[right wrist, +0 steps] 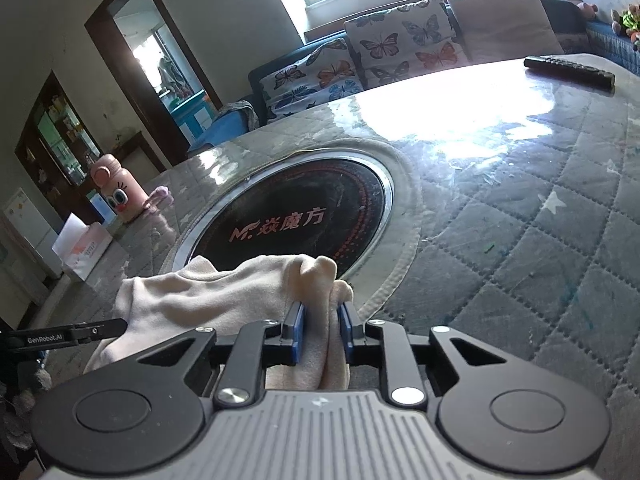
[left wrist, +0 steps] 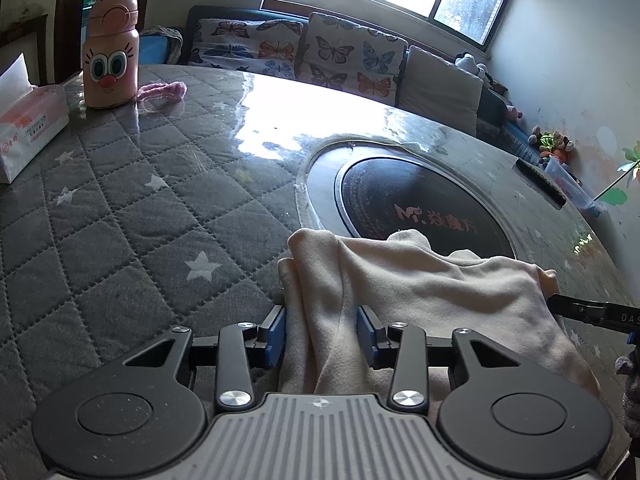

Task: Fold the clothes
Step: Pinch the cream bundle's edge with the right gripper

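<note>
A cream garment [left wrist: 420,276] lies bunched on the quilted grey table cover [left wrist: 120,220], partly over the round black cooktop [left wrist: 420,200]. My left gripper [left wrist: 322,332] is shut on a thick fold at the garment's left end, its blue pads pressing both sides. My right gripper [right wrist: 321,332] is shut on a narrower bunch of the same garment [right wrist: 224,292] at its right end. Between the two grips the cloth sags in loose folds. In the left wrist view the right gripper's black fingers [left wrist: 588,310] come in from the right edge. In the right wrist view the left gripper's fingers [right wrist: 92,332] come in from the left.
A pink cartoon-face bottle [left wrist: 111,54], a pink hair tie [left wrist: 162,91] and a tissue box [left wrist: 28,128] stand at the table's far left. A black remote [right wrist: 570,71] lies at the far right. A sofa with butterfly cushions [left wrist: 316,52] stands beyond the table.
</note>
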